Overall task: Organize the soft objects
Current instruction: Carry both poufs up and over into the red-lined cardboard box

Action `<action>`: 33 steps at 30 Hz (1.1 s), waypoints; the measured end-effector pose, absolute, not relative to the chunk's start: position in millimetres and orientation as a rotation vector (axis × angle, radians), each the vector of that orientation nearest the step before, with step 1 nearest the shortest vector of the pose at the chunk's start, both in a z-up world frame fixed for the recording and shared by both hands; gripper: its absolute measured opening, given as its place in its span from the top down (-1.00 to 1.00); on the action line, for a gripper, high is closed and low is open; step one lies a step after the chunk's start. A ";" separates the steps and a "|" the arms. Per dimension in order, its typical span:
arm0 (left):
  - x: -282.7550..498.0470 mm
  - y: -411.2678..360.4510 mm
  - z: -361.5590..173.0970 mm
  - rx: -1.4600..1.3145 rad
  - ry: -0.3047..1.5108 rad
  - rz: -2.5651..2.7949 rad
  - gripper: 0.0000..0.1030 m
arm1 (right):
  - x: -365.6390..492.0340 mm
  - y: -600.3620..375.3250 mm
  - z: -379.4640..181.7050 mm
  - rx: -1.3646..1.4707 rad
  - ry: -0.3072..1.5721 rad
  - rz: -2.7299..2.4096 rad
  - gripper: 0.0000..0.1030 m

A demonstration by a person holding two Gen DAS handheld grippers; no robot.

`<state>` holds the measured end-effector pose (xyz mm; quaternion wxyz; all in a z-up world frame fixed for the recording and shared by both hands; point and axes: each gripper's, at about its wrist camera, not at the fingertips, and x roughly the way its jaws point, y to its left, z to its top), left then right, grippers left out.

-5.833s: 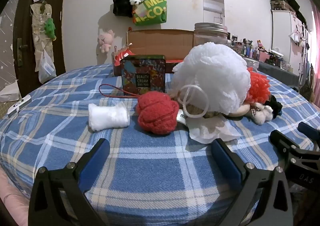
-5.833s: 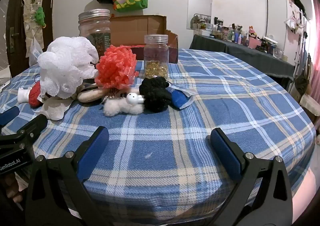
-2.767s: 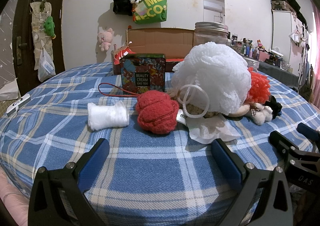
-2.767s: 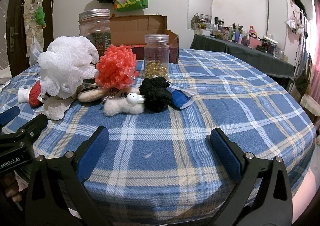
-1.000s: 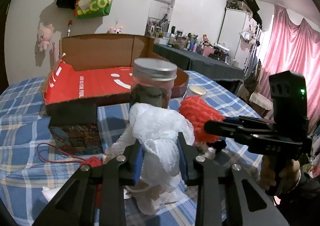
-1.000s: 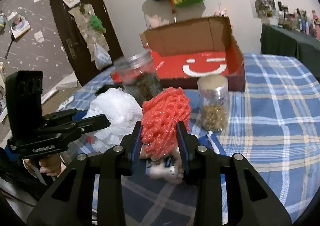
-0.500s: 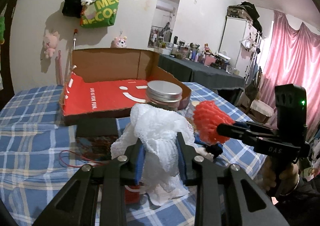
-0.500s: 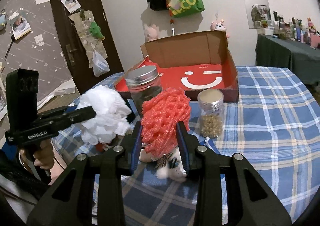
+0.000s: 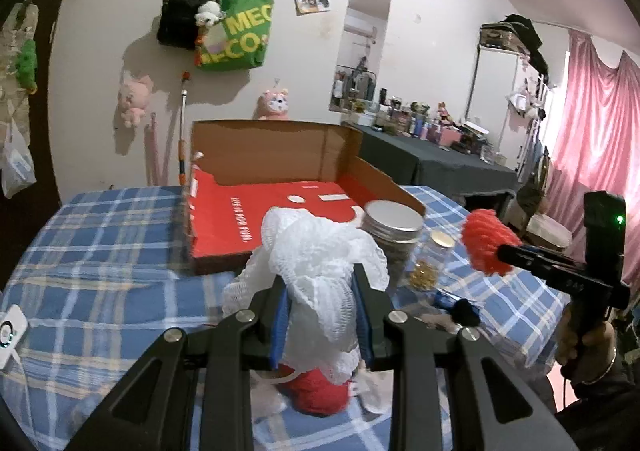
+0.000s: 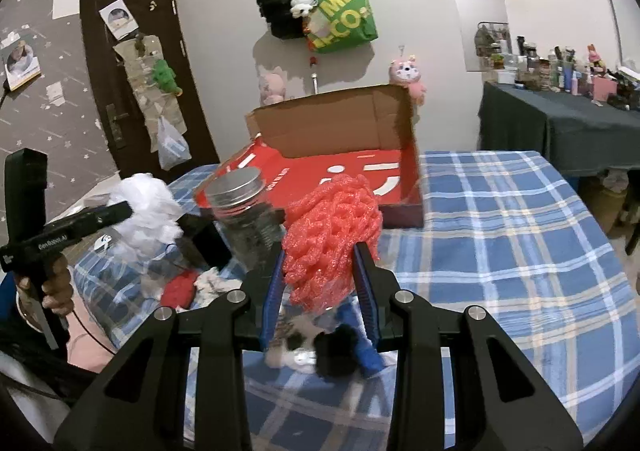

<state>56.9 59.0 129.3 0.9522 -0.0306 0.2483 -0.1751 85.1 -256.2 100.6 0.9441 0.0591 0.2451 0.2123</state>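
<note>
My left gripper (image 9: 322, 287) is shut on a white mesh bath puff (image 9: 316, 255), held above the table. My right gripper (image 10: 320, 259) is shut on a red mesh puff (image 10: 332, 223), also lifted off the table. Each gripper shows in the other view: the right gripper (image 9: 502, 251) with the red puff (image 9: 482, 245) at the right, the left gripper (image 10: 126, 209) with the white puff (image 10: 144, 207) at the left. Beyond both stands an open cardboard box with a red floor (image 9: 280, 207) (image 10: 352, 167). A red knitted ball (image 9: 318, 391) lies under the left gripper.
A big glass jar with a metal lid (image 9: 394, 229) (image 10: 242, 207) and a small jar (image 9: 434, 257) stand before the box. A dark tin (image 10: 208, 239), black pompom (image 10: 338, 351), blue item (image 10: 366, 353) and white fluff lie on the blue plaid cloth (image 10: 500, 251). A white device (image 9: 10, 331) sits at the left edge.
Both grippers have risen with their puffs and now look down more into the red box. Several seconds ago both stood open with the puffs lying on the table.
</note>
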 end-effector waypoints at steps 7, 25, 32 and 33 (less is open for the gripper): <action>66.2 76.4 144.4 -0.049 0.480 -0.323 0.42 | 98.4 -268.7 115.0 0.087 0.481 0.387 0.38; 153.9 73.1 185.7 -0.010 0.476 -0.412 0.42 | 192.8 -250.8 170.6 -0.005 0.426 0.472 0.38; 219.2 58.8 187.3 -0.023 0.571 -0.472 0.42 | 269.6 -220.1 176.2 -0.038 0.501 0.556 0.38; 227.5 55.3 187.2 -0.016 0.583 -0.476 0.42 | 278.3 -215.8 175.3 -0.042 0.513 0.561 0.38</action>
